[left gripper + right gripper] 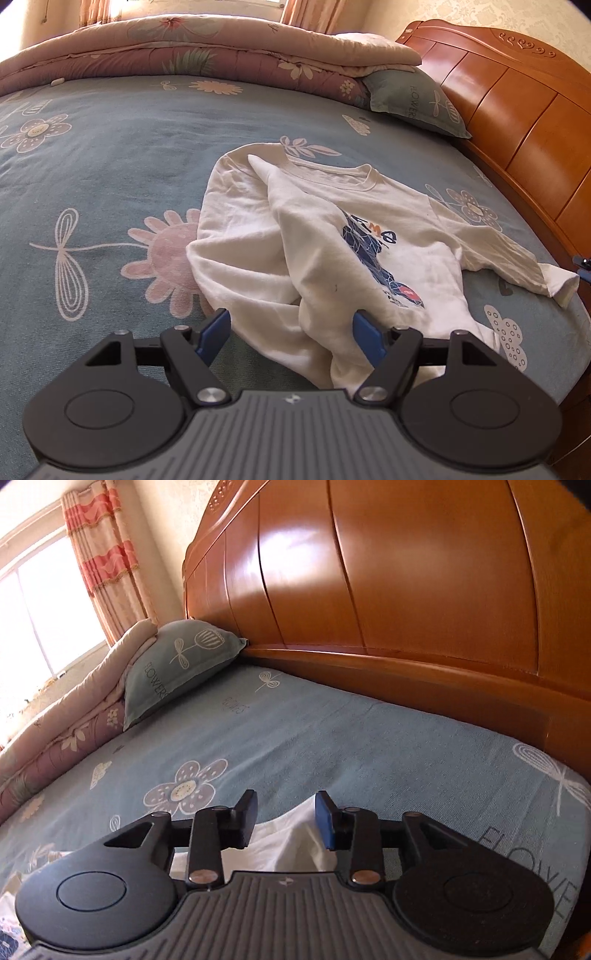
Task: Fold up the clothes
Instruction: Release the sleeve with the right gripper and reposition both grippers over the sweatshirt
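A cream long-sleeved shirt (325,236) with a dark blue print lies on the blue flowered bedsheet (110,166). Its left side is folded over the chest and one sleeve stretches to the right. My left gripper (290,332) hovers open over the shirt's near hem, with bunched cloth between its blue pads but not pinched. In the right wrist view, my right gripper (286,818) is open above a white fold of the shirt (291,845), its jaws apart on either side of the fold's ridge.
A wooden headboard (517,110) (406,590) runs along the right. A folded quilt (221,48) and a blue-green pillow (413,99) (177,664) lie at the far side. The bed's edge is close on the right (569,812). A curtained window (44,602) is behind.
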`<state>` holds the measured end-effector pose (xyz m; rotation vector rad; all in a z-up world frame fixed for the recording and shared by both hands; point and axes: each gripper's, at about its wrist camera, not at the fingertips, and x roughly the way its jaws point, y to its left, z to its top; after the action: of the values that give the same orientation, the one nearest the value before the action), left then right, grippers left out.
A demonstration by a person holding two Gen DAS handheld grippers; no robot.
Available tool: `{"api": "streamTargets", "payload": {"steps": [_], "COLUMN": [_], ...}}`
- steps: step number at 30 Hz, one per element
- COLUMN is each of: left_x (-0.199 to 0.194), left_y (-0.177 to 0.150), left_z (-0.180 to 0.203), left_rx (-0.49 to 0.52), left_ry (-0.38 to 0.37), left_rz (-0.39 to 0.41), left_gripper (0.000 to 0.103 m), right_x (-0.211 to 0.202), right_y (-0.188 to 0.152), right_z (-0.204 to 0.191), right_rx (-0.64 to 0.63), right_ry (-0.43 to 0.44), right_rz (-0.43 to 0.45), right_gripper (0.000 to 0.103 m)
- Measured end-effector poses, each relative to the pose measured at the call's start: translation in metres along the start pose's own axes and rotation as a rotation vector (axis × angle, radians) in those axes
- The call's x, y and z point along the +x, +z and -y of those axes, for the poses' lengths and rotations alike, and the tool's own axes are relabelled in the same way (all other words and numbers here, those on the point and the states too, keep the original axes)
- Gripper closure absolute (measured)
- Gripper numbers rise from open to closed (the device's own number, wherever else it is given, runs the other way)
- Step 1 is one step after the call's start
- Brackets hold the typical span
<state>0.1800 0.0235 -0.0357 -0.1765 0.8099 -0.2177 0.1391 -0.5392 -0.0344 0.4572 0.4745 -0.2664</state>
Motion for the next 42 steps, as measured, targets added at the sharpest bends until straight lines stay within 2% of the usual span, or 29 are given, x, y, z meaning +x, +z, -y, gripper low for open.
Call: {"api": "streamTargets", "payload": {"steps": [4, 7, 10, 12, 16, 21, 27, 30, 32, 35, 42], "left_x": [-0.004, -0.006, -0.008, -0.009, -0.012, -0.021, -0.031, -0.037, -0.039, -0.037, -0.026], "left_y": [0.001, 0.0, -0.001, -0.002, -0.008, -0.019, -0.027, -0.029, -0.03, -0.032, -0.029], "left_z": [-0.004, -0.01, -0.016, -0.021, -0.036, -0.056, -0.073, -0.078, -0.08, -0.081, -0.062], "left_rx": [-0.005, -0.019, -0.036, -0.043, -0.071, -0.122, -0.158, -0.162, -0.157, -0.153, -0.111], "left_ry": [0.009, 0.019, 0.036, 0.047, 0.066, 0.066, 0.055, 0.038, 0.037, 0.027, -0.045], "left_rz": [0.004, 0.005, -0.003, -0.013, -0.029, -0.025, -0.015, -0.003, -0.001, -0.006, -0.018], "left_gripper": [0.03, 0.03, 0.03, 0.03, 0.027, 0.027, 0.027, 0.024, 0.023, 0.022, 0.022], "right_x": [-0.002, -0.004, -0.007, -0.013, -0.039, -0.075, -0.093, -0.09, -0.087, -0.078, -0.036], "right_y": [-0.021, -0.036, -0.059, -0.072, -0.098, -0.134, -0.192, -0.217, -0.222, -0.208, -0.155], "right_z": [-0.036, -0.064, -0.117, -0.156, -0.232, -0.309, -0.372, -0.381, -0.378, -0.364, -0.315], "right_rx": [-0.114, -0.2, -0.322, -0.403, -0.594, -0.821, -1.058, -1.149, -1.199, -1.193, -0.982], "right_ry": [0.062, 0.108, 0.21, 0.282, 0.403, 0.513, 0.512, 0.445, 0.375, 0.283, 0.171], "right_rz": [-0.08, -0.139, -0.21, -0.245, -0.254, -0.249, -0.277, -0.282, -0.253, -0.217, -0.238], "right_gripper": [0.047, 0.038, 0.028, 0.017, 0.012, 0.0, 0.0, 0.0, 0.0, 0.0, 0.0]}}
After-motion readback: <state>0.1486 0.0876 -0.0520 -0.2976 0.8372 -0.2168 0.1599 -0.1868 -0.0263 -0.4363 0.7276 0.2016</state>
